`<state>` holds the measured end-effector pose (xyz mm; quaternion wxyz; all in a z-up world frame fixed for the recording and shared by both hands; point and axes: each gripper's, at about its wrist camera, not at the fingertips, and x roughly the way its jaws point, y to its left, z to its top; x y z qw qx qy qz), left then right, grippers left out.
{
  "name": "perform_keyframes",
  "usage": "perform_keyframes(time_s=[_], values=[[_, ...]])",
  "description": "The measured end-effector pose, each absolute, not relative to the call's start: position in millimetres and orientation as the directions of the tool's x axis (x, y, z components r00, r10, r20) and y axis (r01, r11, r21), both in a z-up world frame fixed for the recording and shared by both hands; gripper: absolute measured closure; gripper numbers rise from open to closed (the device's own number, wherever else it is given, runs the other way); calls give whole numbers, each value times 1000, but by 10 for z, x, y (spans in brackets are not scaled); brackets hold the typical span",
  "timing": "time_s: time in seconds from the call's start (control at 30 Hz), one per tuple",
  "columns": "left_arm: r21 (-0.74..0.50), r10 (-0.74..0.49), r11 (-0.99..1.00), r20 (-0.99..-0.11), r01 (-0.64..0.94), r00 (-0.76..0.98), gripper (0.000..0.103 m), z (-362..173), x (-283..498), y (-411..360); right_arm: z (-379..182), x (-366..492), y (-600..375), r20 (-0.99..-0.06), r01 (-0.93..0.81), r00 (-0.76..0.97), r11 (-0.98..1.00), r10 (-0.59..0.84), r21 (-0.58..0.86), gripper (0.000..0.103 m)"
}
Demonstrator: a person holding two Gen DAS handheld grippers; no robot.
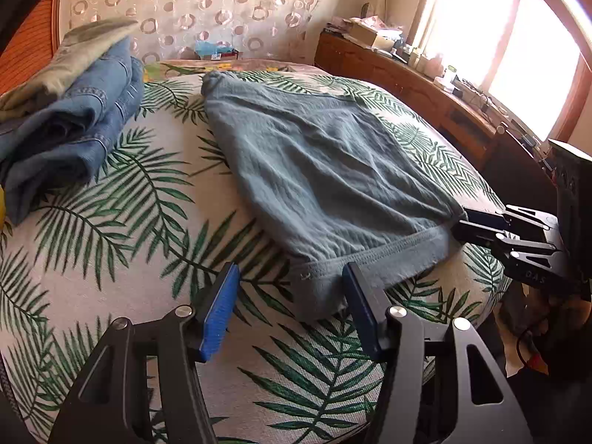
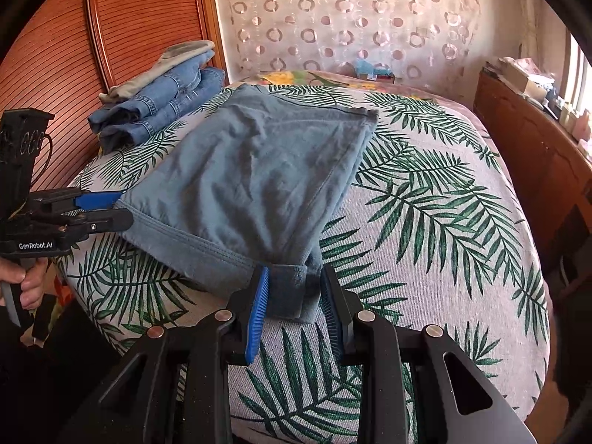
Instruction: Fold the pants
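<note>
**Item: pants [image 1: 314, 170].** Grey-blue, and as we read them already doubled leg on leg. They lie flat along the leaf-print bed [image 1: 148, 203], with the stitched near edge at the bed's front and the far end up by the headboard side. A jeans [image 1: 81, 111] stack sits apart, to the left of the far end.

**Step in hand.** We judge this to be taking hold of the two near corners, ahead of the crosswise fold.

**Right gripper [image 2: 295, 272].** Its pads are closed on the bunched right near corner, and the left wrist view shows cloth pinched between them. It points down at a slant, low over the bed.

**Left gripper [image 1: 292, 270].** The jaws stand apart and straddle the left near corner. Cloth lies between them, but we see no pad pressing on it. It slants down like the other. A hand [image 2: 29, 285] grips its handle off the bed's edge.

**Next move, as we judge it.** The left jaws need to close fully on that corner. Both grippers then lift together and carry the near edge over to the far end, keeping it taut and level so the layers do not slip or wrinkle.
</note>
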<state>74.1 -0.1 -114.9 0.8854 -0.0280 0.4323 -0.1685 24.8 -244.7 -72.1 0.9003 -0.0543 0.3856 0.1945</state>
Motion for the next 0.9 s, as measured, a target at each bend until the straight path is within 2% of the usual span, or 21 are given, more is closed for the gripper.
perform_keyframes(time_s=[0.07, 0.17, 0.3, 0.33, 0.43, 0.7, 0.8, 0.9], values=[[-186, -317, 943, -755, 277, 574, 46, -1159, 735, -22, -739, 257, -2443, -723, -387, 624, 921, 296, 43, 71], [-192, -329, 938, -755, 288, 567, 54, -1158, 701, -43, -750, 264, -2466, -724, -381, 621, 923, 300, 55, 69], [-188, -335, 935, -753, 302, 567, 56, -1156, 644, -72, -755, 278, -2486, -725, -379, 617, 923, 307, 69, 68], [-190, -337, 934, -751, 303, 568, 68, -1157, 634, -74, -755, 279, -2488, -725, -378, 617, 923, 308, 70, 68], [-213, -356, 928, -749, 305, 560, 73, -1161, 635, -74, -761, 287, -2504, -725, -371, 617, 925, 308, 77, 64], [-222, -369, 924, -732, 311, 573, 87, -1111, 607, -76, -776, 277, -2529, -720, -384, 609, 918, 333, 100, 64], [-222, -369, 924, -729, 310, 576, 88, -1094, 601, -79, -785, 248, -2476, -723, -404, 608, 912, 328, 74, 64], [-221, -369, 925, -725, 311, 582, 90, -1082, 594, -85, -790, 244, -2457, -724, -417, 599, 905, 342, 82, 71]])
